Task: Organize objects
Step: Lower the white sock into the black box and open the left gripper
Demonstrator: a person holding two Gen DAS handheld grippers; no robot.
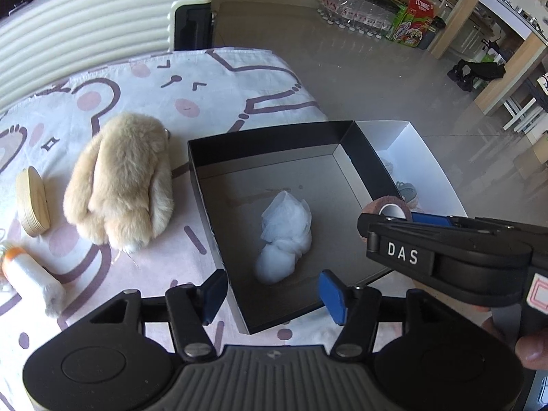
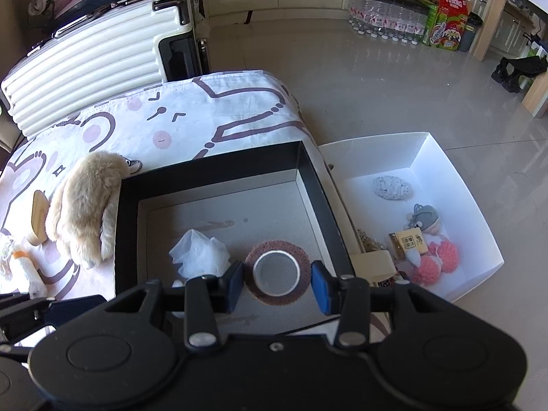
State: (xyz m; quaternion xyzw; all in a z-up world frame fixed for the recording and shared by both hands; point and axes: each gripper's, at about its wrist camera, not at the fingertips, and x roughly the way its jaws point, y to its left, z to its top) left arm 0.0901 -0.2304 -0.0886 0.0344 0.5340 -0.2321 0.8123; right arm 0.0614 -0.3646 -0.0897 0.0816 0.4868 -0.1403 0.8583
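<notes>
A black box (image 1: 267,137) (image 2: 219,167) stands on the patterned cloth and holds a white crumpled mesh wad (image 1: 286,236) (image 2: 200,253). My right gripper (image 2: 277,286) (image 1: 390,214) is shut on a brown tape roll (image 2: 277,274) (image 1: 390,209) and holds it over the box's right part. My left gripper (image 1: 274,294) is open and empty at the box's near edge. A beige plush rabbit (image 1: 120,181) (image 2: 82,205), a wooden brush (image 1: 32,202) (image 2: 37,217) and a small orange-capped white toy (image 1: 30,279) (image 2: 25,269) lie left of the box.
A white box (image 2: 479,205) (image 1: 428,161) on the floor to the right holds small toys, pink knitted pieces and a grey ball. A cream suitcase (image 2: 92,54) (image 1: 85,27) stands behind the cloth. Bottles and cartons (image 2: 445,24) line the far cabinets.
</notes>
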